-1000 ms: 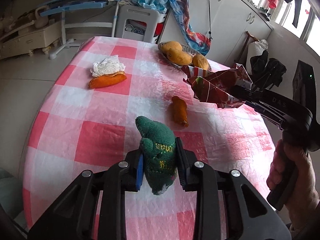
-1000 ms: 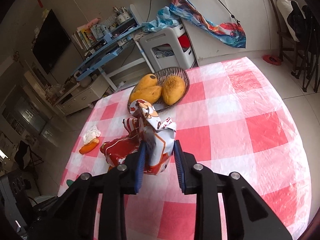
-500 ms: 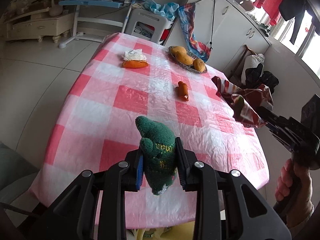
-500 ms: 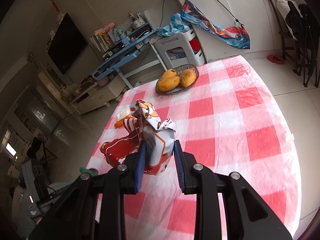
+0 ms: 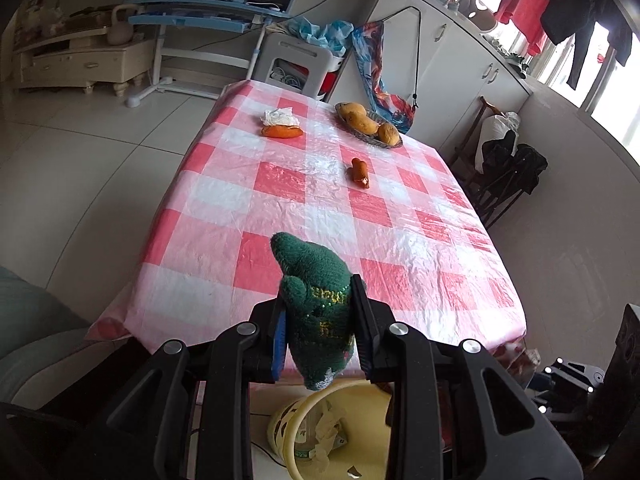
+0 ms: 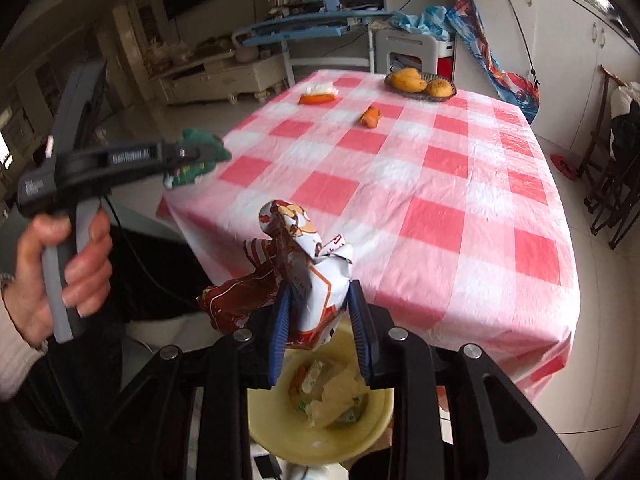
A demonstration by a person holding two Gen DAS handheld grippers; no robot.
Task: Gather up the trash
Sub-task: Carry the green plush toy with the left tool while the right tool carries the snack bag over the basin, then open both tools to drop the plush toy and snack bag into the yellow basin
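Two hand-held grippers hang past the near end of the bench (image 5: 224, 216), each with something pinched in it: the left hand-held gripper (image 5: 318, 334) is closed tight on a green knitted glove (image 5: 316, 304), and the right hand-held gripper (image 6: 320, 332) is closed on a crumpled red-and-white snack wrapper (image 6: 304, 276), whose brown-red tail sticks out to its left. Both loads sit above a pale yellow bin (image 6: 276, 432) on the floor, already holding crumpled paper and packets; the black gripper frames cover much of its rim in both views. In the right wrist view the left hand (image 6: 60, 276) grips the handle off to one side, blurred. The pink-and-white checked plastic cloth (image 6: 420, 184) hangs over the bench edge. On it, well apart from the grippers, lie an orange peel piece (image 5: 361, 173) near the middle, another orange piece (image 5: 281, 131) touching a wad of white tissue (image 5: 279, 116) behind it, and a shallow basket (image 5: 376, 140) of mangoes (image 5: 362, 118) at the far right corner. Beyond stand a white stool (image 5: 298, 62), a blue desk (image 5: 208, 20), a cream cabinet (image 5: 76, 66) and white cupboards (image 5: 452, 64); dark chairs with clothes (image 5: 508, 168) sit by the right wall. The floor is pale tile. At the lower right of the left wrist view some dark gear is cut off and hard to make out.
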